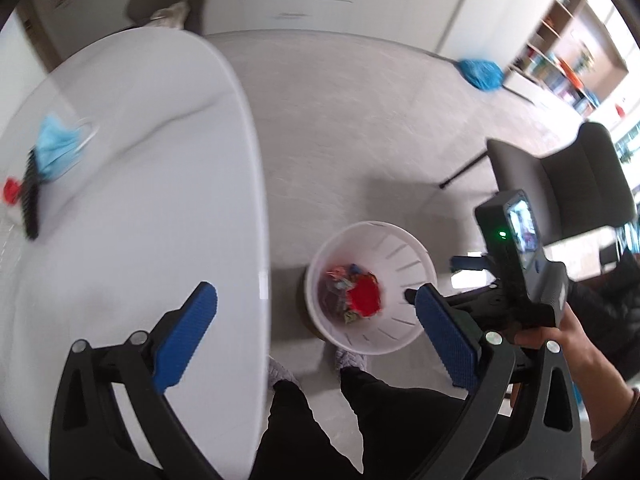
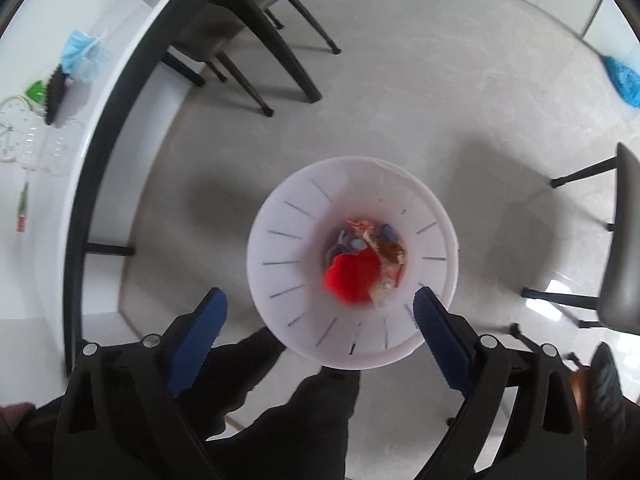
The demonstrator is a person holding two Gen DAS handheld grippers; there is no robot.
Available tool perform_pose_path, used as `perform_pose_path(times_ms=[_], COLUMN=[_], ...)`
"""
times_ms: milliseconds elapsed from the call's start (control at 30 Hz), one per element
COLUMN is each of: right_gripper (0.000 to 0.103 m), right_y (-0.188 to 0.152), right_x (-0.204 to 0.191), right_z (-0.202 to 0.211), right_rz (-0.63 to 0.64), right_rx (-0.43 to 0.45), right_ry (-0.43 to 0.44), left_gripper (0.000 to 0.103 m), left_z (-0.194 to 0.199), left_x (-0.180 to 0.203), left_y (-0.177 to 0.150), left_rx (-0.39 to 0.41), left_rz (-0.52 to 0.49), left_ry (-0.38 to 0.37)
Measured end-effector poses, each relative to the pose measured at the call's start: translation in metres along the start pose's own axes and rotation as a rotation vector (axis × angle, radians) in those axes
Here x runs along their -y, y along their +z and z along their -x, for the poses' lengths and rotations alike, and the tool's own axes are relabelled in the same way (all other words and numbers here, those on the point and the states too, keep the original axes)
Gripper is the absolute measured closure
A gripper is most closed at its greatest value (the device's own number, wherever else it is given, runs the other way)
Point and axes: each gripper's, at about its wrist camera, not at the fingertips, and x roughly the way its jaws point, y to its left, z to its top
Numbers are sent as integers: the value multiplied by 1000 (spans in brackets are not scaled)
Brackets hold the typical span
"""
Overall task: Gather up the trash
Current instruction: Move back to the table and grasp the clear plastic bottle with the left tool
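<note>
A white slotted trash bin [image 1: 400, 332] stands on the floor beside the white table [image 1: 140, 240]; it also shows in the right wrist view [image 2: 280, 264]. It holds a red piece [image 2: 352, 276] and several wrappers [image 2: 390, 252]. My right gripper [image 2: 320, 312] is open and empty above the bin. My left gripper [image 1: 316, 312] is open and empty over the table edge. A blue face mask [image 1: 54, 148] and a black comb [image 1: 31, 196] lie on the table, far left. The mask also shows in the right wrist view [image 2: 84, 56].
A red cap [image 1: 12, 190] lies by the comb. A white clock [image 2: 12, 128], a clear plastic piece [image 2: 52, 148] and green scraps [image 2: 36, 90] are on the table. Dark chairs [image 2: 240, 12] [image 1: 568, 188] stand around. A blue bag [image 1: 480, 74] lies on the floor.
</note>
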Motion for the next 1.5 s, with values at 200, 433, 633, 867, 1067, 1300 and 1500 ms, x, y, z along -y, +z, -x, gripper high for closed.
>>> perform_pose_path(times_ms=[200,433,633,867,1067,1300,1500], right_gripper=[2,2,2,2,2,2,2], right_y=[12,33,54,81,111,136,159], right_x=[-29,-59,-97,-159,-220,-282,-334], right_z=[44,79,92,95,95,83,67], right_rz=[44,50,77,144,221,293,330], right_rx=[67,115,127,150,156,135,117], right_ry=[-91,-20,17,27,44,46,46], left_gripper=[8,8,8,8,8,8,8], left_z=[19,30,43,58,59,56,37], left_x=[-44,-89,-135,-210,-281,-360,-408], left_y=[-12,-25,-36,-48,-46,-34,-20], left_rx=[48,75,109,149,133,131,93], left_rz=[127,252,343,436,395,339,261], left_ry=[38,73,113,196,325,375,355])
